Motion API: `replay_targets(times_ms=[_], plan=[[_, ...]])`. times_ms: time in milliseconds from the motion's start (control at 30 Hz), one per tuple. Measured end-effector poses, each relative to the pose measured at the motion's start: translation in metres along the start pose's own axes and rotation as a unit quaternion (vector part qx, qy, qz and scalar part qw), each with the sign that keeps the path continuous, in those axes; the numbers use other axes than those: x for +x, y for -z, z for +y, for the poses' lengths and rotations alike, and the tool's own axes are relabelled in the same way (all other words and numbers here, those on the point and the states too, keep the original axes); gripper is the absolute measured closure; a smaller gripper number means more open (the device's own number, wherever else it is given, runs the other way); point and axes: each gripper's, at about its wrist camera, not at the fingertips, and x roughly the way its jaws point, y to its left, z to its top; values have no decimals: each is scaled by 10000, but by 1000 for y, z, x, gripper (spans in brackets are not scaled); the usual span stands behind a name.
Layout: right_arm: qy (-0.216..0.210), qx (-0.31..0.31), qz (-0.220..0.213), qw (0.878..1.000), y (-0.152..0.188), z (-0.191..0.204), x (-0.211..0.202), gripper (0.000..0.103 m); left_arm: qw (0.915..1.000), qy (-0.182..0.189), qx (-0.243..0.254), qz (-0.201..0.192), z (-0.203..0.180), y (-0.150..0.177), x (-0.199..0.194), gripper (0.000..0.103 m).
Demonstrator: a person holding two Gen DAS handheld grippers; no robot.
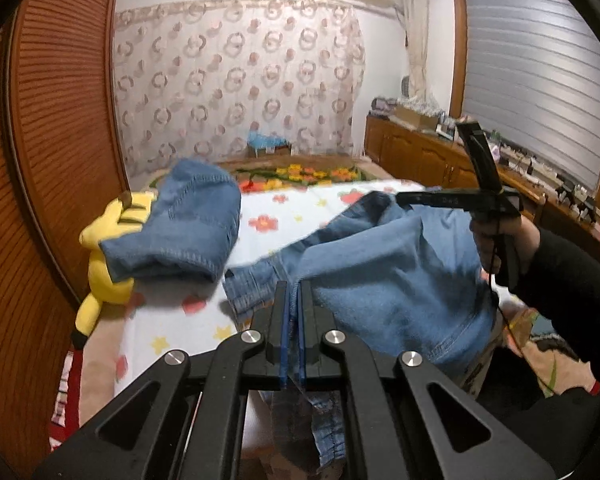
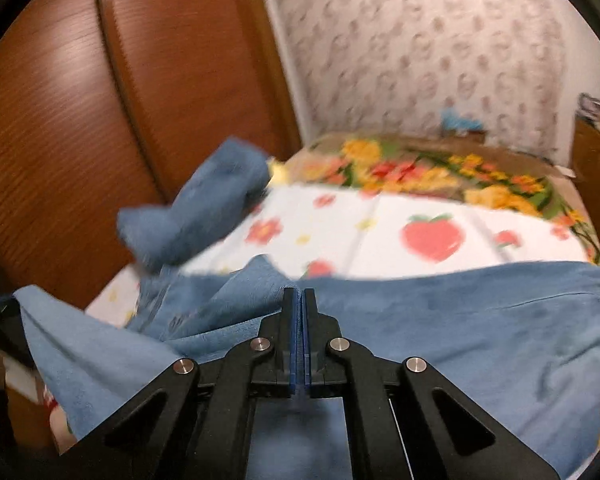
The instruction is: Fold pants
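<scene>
On bed: pants [image 1: 380,280] raised off floral sheet [image 1: 300,208], waist near.
Long axis: leg trails toward 10 o'clock.
Left gripper [image 1: 294,292]: clenched on waistband.
Right gripper [image 2: 300,300]: clamped on denim, equally near.

Blue denim pants [image 1: 380,276] spread across the flower-print bed [image 1: 292,216], one leg flung up at left over the yellow plush toy [image 1: 104,252]; wooden cabinet [image 1: 420,152] along the right.
</scene>
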Motion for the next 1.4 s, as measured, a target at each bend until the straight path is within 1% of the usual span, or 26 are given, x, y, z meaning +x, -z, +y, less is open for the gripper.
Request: replay_targets(times_ms=[67, 167, 233, 300, 367, 400, 500, 533, 600, 633, 667, 700, 733, 800, 867, 933, 1033, 1133, 1200, 1233, 1267, 1300, 1333, 1367, 1400], plan=[[151, 209, -231, 9994, -2, -12, -10, 102, 9999, 17, 25, -105, 0, -9, -2, 99], [283, 373, -520, 9975, -2, -18, -21, 102, 9997, 73, 73, -220, -4, -23, -2, 99], [404, 479, -538, 9966, -2, -21, -18, 102, 9994, 108, 126, -313, -7, -33, -1, 99], [602, 552, -460, 9956, -1, -24, -8, 102, 9993, -14, 188, -331, -6, -45, 12, 99], [758, 603, -254, 9950, -2, -29, 8, 102, 9994, -192, 221, -175, 2, -51, 36, 99], [902, 588, -157, 9941, -3, -30, 16, 102, 9994, -284, 195, -38, 9, -52, 51, 99], [1177, 566, 176, 9913, -3, -34, 36, 102, 9980, -406, -33, 477, 31, -42, 93, 99], [1179, 636, 300, 9905, -5, -35, 44, 102, 9970, -474, -47, 603, 34, -36, 103, 99], [1253, 563, 470, 9894, -6, -35, 48, 101, 9952, -517, -98, 828, 38, -26, 118, 99], [1178, 514, 619, 9898, -9, -33, 49, 101, 9944, -528, -153, 903, 39, -22, 122, 98], [1015, 496, 759, 9907, -10, -33, 50, 97, 9936, -540, -204, 974, 41, -18, 125, 92], [973, 437, 803, 9910, -13, -31, 47, 91, 9932, -559, -211, 1003, 41, -15, 125, 83], [959, 323, 820, 9915, -18, -27, 46, 88, 9931, -578, -230, 993, 41, -11, 124, 76], [788, 131, 820, 9934, -17, -23, 32, 87, 9942, -499, -315, 904, 41, -8, 117, 44], [729, -41, 747, 9945, -13, -19, 8, 85, 9950, -370, -428, 823, 39, -4, 107, 40], [694, -149, 642, 9954, -6, -17, -12, 84, 9955, -254, -455, 789, 32, 0, 98, 40], [680, -266, 566, 9957, 14, -13, -42, 83, 9962, -57, -410, 772, 17, 16, 84, 40], [692, -269, 526, 9959, 34, -13, -70, 76, 9954, 135, -378, 866, 4, 33, 80, 40], [781, -213, 485, 9955, 46, -18, -84, 68, 9945, 183, -295, 989, -5, 42, 83, 40], [808, -186, 468, 9955, 51, -19, -92, 67, 9942, 218, -245, 1027, -9, 45, 86, 41], [833, -147, 455, 9954, 56, -22, -97, 67, 9939, 236, -172, 1062, -13, 48, 88, 46], [879, -97, 438, 9951, 61, -26, -103, 67, 9937, 203, -115, 1095, -15, 50, 91, 63], [933, -58, 425, 9947, 65, -29, -109, 67, 9936, 181, -75, 1116, -16, 51, 92, 71], [993, -12, 414, 9942, 69, -34, -113, 67, 9937, 269, -72, 1086, -18, 51, 91, 85], [1035, 25, 412, 9938, 73, -37, -115, 67, 9942, 297, -68, 1028, -19, 48, 88, 87]])
